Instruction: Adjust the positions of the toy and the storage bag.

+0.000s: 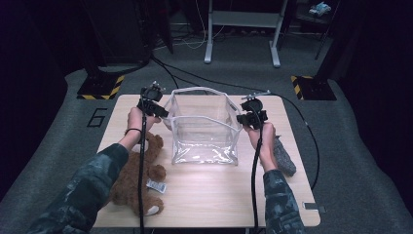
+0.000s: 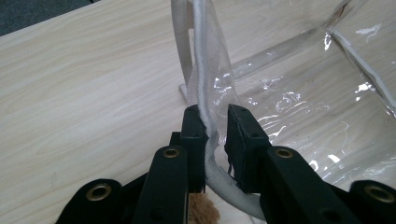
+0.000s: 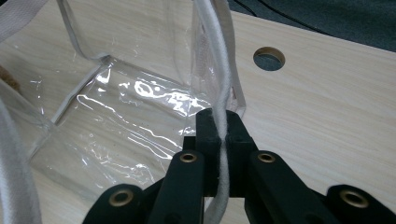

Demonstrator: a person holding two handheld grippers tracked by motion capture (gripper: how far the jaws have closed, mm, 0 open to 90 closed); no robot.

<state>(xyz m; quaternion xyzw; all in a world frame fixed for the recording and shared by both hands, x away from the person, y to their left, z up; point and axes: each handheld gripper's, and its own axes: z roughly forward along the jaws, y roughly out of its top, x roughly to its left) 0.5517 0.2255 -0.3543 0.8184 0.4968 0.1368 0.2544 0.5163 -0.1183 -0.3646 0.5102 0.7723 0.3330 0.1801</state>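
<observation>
Standing mid-table toward the far edge: table (image 1: 204, 190), light wood grain, round hole near the right gripper's side, carrying all items below.

Clear plastic bag (image 1: 204, 129), box-shaped, open-topped, white fabric trim along the rim, upright at the centre of the table, nearer the far edge than the near edge. Held at both sides of the rim.

Teddy bear (image 1: 139, 178), brown, lying near the left edge toward the near-left corner, just beside the bag's left wall, white tag by its paw.

Grey textured item (image 1: 285, 156), oblong, lying near the right edge, partly under the right forearm; kind not discernible.

Left gripper (image 2: 215, 123), at the bag's left rim. White rim trim (image 2: 205, 88) running up between the two black fingers (image 2: 194, 135), lying against the left-hand finger; a slim gap visible to the right-hand finger. Jaws narrowed around the trim, not seen pressing from both sides.

Right gripper (image 3: 220, 123), at the bag's right rim. White trim cord passing straight between the fingers (image 3: 208, 133), both pads closed tight against it, no gap visible. Clamped on the bag's rim.

Both grippers seen from the high view at opposite top edges of the bag, left (image 1: 155, 105), right (image 1: 251, 114), bag wall spread between them.
</observation>
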